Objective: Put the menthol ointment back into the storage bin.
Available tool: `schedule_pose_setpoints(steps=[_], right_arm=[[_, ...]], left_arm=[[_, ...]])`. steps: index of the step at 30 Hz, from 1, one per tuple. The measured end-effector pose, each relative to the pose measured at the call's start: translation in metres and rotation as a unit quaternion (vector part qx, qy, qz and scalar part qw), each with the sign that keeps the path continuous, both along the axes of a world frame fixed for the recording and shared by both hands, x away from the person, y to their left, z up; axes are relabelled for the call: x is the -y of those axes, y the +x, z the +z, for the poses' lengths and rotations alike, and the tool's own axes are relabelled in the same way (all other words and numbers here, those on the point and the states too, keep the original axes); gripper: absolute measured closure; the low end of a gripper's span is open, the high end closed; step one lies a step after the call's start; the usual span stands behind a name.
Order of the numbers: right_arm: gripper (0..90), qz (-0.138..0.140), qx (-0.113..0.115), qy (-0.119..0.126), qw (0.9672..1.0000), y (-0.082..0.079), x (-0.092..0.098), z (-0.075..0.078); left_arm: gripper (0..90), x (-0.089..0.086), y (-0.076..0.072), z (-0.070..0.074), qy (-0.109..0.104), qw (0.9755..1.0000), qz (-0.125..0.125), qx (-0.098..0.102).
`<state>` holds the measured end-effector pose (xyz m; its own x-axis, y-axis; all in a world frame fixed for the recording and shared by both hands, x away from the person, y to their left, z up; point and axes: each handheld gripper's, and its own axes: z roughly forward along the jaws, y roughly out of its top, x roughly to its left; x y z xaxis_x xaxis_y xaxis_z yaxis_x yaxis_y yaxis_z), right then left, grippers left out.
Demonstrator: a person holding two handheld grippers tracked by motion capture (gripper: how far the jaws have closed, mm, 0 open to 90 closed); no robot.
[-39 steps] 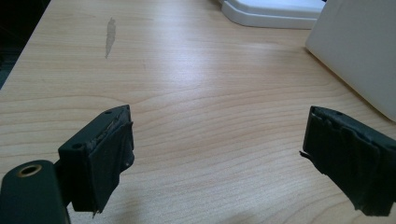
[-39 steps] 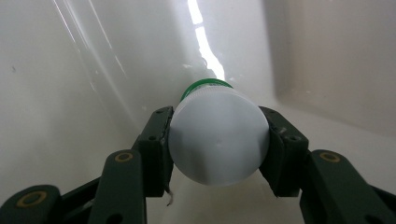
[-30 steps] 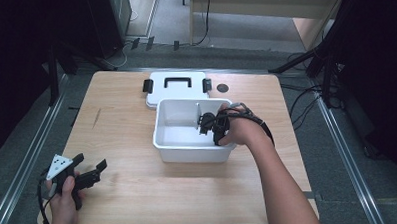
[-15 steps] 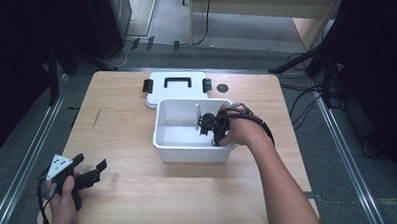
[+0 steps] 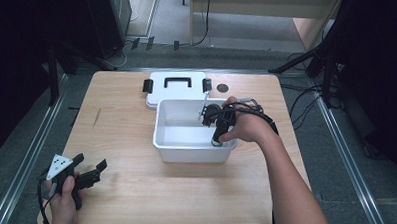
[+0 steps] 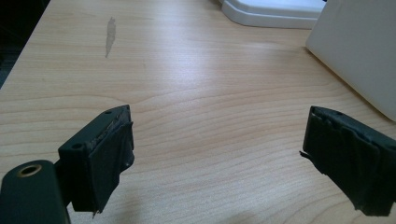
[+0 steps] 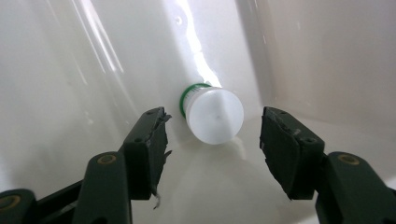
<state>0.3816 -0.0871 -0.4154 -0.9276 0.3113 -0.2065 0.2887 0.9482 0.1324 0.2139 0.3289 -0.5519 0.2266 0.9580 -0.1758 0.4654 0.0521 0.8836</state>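
A white plastic bin [image 5: 188, 153] stands mid-table, its lid [image 5: 175, 88] with a black handle lying flat behind it. My right gripper [image 5: 216, 141] reaches down into the bin's front right corner. In the right gripper view a small white-capped container with a green ring [image 7: 214, 114] lies on its side in the bin's corner. The right gripper [image 7: 215, 135] is open, one jaw on each side of the cap and neither touching it. My left gripper [image 5: 96, 168] is open over the table's front left, and its own view shows the left gripper [image 6: 217, 144] holding nothing above bare wood.
A small dark disc [image 5: 222, 87] lies on the table right of the lid. In the left gripper view the bin's wall [image 6: 359, 51] rises at right and the lid's edge [image 6: 275, 11] at top. A grey streak [image 6: 110, 35] marks the wood. Cables and dark stands surround the table.
My right gripper has dipped lower into the bin toward its front right corner. The left gripper has stayed where it was.
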Motion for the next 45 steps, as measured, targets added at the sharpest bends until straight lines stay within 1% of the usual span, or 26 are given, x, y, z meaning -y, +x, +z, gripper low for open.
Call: schedule_pose_setpoints(steps=[2, 3, 5, 6, 7, 8, 11, 13, 14, 15, 16, 17, 20, 21, 23, 24, 25, 27, 29, 32, 36, 39, 40, 43, 44, 45], right_arm=[[39.7, -0.009, -0.005, 0.017, 0.9998, -0.002, 0.002, 0.007], [38.3, -0.013, -0.006, 0.020, 0.9997, -0.004, 0.003, 0.010], [34.2, -0.024, -0.005, 0.037, 0.9990, -0.005, 0.007, 0.016], [34.2, -0.024, -0.005, 0.037, 0.9990, -0.005, 0.007, 0.016], [31.6, -0.032, -0.007, 0.042, 0.9986, -0.005, 0.009, 0.019], [25.6, -0.041, -0.002, 0.052, 0.9978, -0.006, 0.012, 0.024], [22.2, -0.049, 0.003, 0.065, 0.9967, -0.008, 0.015, 0.030], [18.1, -0.066, 0.016, 0.078, 0.9946, -0.011, 0.018, 0.037], [18.2, -0.081, 0.026, 0.086, 0.9926, -0.014, 0.020, 0.042], [18.0, -0.090, 0.033, 0.089, 0.9914, -0.016, 0.022, 0.045], [14.7, -0.097, 0.035, 0.095, 0.9901, -0.017, 0.024, 0.048], [11.0, -0.099, 0.030, 0.099, 0.9897, -0.019, 0.027, 0.050], [0.2, -0.112, 0.025, 0.124, 0.9856, -0.021, 0.036, 0.053], [0.0, -0.117, 0.024, 0.128, 0.9846, -0.022, 0.038, 0.053], [0.0, -0.129, 0.032, 0.141, 0.9811, -0.024, 0.044, 0.053], [0.0, -0.136, 0.035, 0.150, 0.9786, -0.024, 0.048, 0.053], [0.0, -0.148, 0.037, 0.160, 0.9753, -0.025, 0.052, 0.053], [0.0, -0.160, 0.044, 0.174, 0.9707, -0.025, 0.059, 0.052], [0.0, -0.166, 0.054, 0.180, 0.9681, -0.026, 0.066, 0.051], [0.0, -0.181, 0.062, 0.193, 0.9622, -0.029, 0.077, 0.048], [0.0, -0.196, 0.071, 0.210, 0.9552, -0.032, 0.091, 0.044], [0.0, -0.210, 0.072, 0.221, 0.9496, -0.035, 0.103, 0.040], [0.0, -0.211, 0.073, 0.223, 0.9489, -0.036, 0.106, 0.038], [0.0, -0.220, 0.076, 0.230, 0.9448, -0.039, 0.116, 0.032], [0.0, -0.225, 0.078, 0.233, 0.9430, -0.040, 0.120, 0.030], [0.0, -0.231, 0.081, 0.236, 0.9403, -0.041, 0.124, 0.028]], left_arm=[[9.1, 0.000, 0.000, 0.000, 0.000, 1.0000, 0.000, 0.000], [9.1, 0.000, 0.000, 0.000, 0.000, 1.0000, 0.000, 0.000], [9.1, 0.000, 0.000, 0.000, 0.000, 1.0000, 0.000, 0.000], [9.1, 0.000, 0.000, 0.000, 0.000, 1.0000, 0.000, 0.000], [9.1, 0.000, 0.000, 0.000, -0.001, 1.0000, 0.000, 0.001], [9.1, 0.000, 0.000, 0.000, -0.001, 1.0000, 0.001, 0.001], [9.1, 0.000, 0.000, 0.000, -0.001, 1.0000, 0.001, 0.001], [9.1, 0.000, 0.000, 0.000, 0.001, 1.0000, 0.001, 0.001], [9.1, 0.000, 0.000, 0.000, 0.001, 1.0000, 0.001, 0.001], [9.1, 0.000, 0.000, 0.000, 0.001, 1.0000, 0.001, 0.001], [9.1, 0.000, 0.000, 0.000, 0.001, 1.0000, 0.001, 0.001], [9.1, 0.000, 0.000, 0.000, 0.000, 1.0000, 0.001, 0.001], [9.1, 0.000, 0.000, 0.000, -0.001, 1.0000, 0.001, 0.002], [9.1, 0.000, 0.000, 0.000, 0.001, 1.0000, 0.001, 0.001], [9.1, 0.000, 0.000, 0.000, 0.001, 1.0000, 0.001, 0.001], [9.1, 0.000, 0.000, 0.000, 0.002, 1.0000, 0.001, 0.001], [9.1, 0.000, 0.000, 0.000, 0.003, 1.0000, 0.000, 0.000], [9.1, 0.000, 0.000, 0.000, 0.003, 1.0000, 0.001, 0.000], [9.1, 0.000, 0.000, 0.000, 0.002, 1.0000, 0.001, -0.001], [9.1, 0.001, 0.000, 0.000, 0.002, 1.0000, 0.001, -0.001], [9.1, 0.001, 0.000, 0.000, 0.001, 1.0000, 0.002, 0.000], [9.0, 0.001, 0.000, 0.000, 0.001, 1.0000, 0.002, 0.000], [9.1, 0.001, 0.000, 0.000, 0.001, 1.0000, 0.003, 0.000], [9.1, 0.001, 0.000, 0.000, 0.001, 1.0000, 0.003, 0.000], [9.1, 0.001, 0.000, 0.000, 0.001, 1.0000, 0.003, 0.000], [9.1, 0.001, 0.000, 0.000, 0.001, 1.0000, 0.003, 0.000]])
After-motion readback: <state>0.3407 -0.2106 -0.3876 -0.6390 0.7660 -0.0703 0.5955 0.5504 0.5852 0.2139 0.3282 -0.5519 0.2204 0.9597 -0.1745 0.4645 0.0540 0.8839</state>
